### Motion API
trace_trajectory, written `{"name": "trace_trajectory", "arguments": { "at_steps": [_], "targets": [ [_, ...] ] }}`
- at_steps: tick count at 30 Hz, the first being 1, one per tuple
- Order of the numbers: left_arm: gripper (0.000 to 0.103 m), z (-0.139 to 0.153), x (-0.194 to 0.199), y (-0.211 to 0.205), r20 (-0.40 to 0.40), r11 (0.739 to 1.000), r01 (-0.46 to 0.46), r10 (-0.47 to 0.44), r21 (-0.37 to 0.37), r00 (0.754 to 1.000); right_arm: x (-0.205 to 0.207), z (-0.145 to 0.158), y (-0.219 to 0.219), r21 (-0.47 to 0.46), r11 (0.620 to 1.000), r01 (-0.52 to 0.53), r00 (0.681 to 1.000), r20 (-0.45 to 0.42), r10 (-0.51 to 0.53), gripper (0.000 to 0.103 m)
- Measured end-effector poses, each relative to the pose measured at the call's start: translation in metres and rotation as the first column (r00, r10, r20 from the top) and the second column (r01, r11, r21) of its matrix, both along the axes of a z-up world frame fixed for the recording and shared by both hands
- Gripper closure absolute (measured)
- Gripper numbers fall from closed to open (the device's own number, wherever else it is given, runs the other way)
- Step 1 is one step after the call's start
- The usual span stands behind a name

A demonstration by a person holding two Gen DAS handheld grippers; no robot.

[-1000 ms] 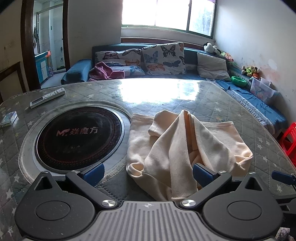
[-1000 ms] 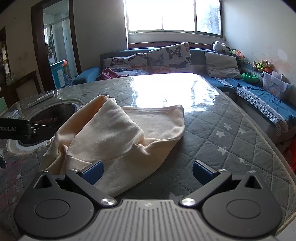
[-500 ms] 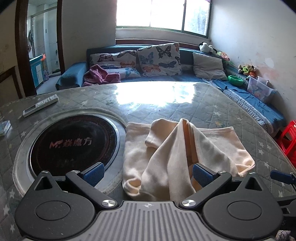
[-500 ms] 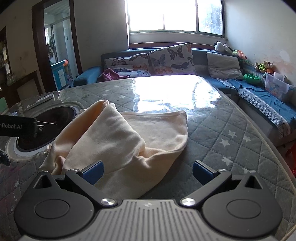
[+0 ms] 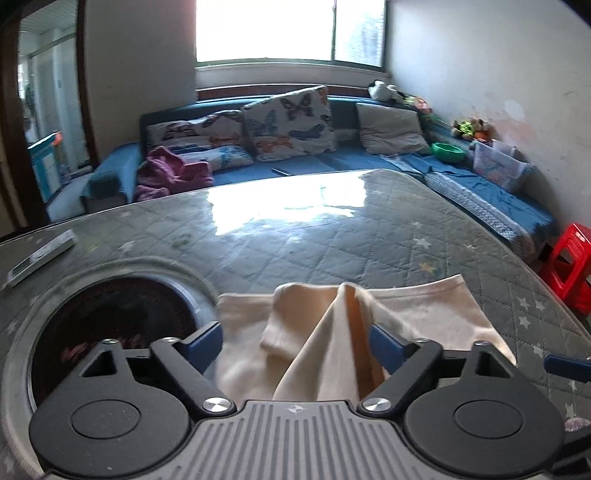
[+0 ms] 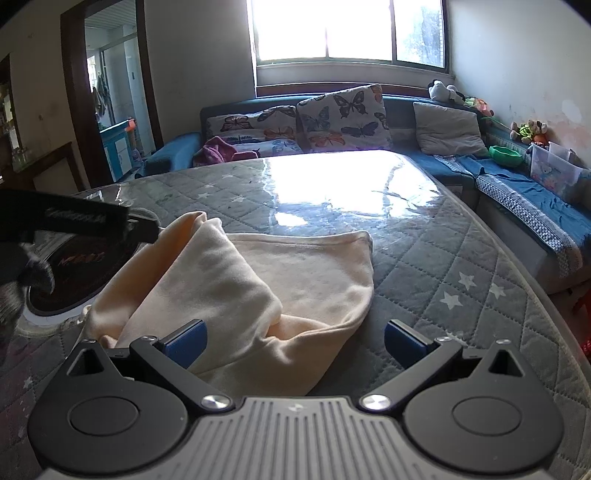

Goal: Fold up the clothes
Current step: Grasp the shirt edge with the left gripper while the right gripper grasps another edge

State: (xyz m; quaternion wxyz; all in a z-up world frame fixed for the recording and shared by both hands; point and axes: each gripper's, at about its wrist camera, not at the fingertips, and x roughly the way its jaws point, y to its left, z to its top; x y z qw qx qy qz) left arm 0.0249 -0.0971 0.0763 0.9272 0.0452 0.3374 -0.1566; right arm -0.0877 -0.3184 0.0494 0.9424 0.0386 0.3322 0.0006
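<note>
The cream garment (image 5: 332, 332) lay rumpled on the quilted surface (image 5: 332, 236). The left claw (image 5: 295, 343), closing, straddled its raised fold unpinched; the right claw (image 6: 295, 338) gaped at five o'clock. Next: pinch that ridge.

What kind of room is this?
Most likely a home living room. A blue sofa with butterfly cushions runs under the window, and a quilted table with a built-in round hotplate stands in front.
</note>
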Motion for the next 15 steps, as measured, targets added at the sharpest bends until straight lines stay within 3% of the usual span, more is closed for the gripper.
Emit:
{"name": "trace_trajectory", "arguments": {
  "at_steps": [4,7,12,15],
  "targets": [
    [0.025,-0.004,0.015,-0.010,-0.009,0.998,0.061,-0.061,0.003,0.998,0.004,0.000,-0.003,-0.004,1.000,0.005,1.000,-0.002,-0.005,0.000],
    [0.039,-0.008,0.024,-0.015,-0.017,0.995,0.094,-0.094,0.013,0.995,0.007,0.002,-0.005,-0.006,1.000,0.005,1.000,0.001,-0.005,0.000],
    [0.093,-0.017,0.029,-0.013,-0.054,0.988,0.149,-0.150,-0.031,0.987,0.012,0.006,-0.011,-0.007,1.000,0.006,1.000,0.008,-0.005,0.000],
    [0.099,-0.017,0.022,-0.006,-0.049,0.986,0.156,-0.159,-0.061,0.986,0.016,0.008,-0.014,0.002,1.000,0.002,1.000,0.011,-0.002,0.001]
  ]
}}
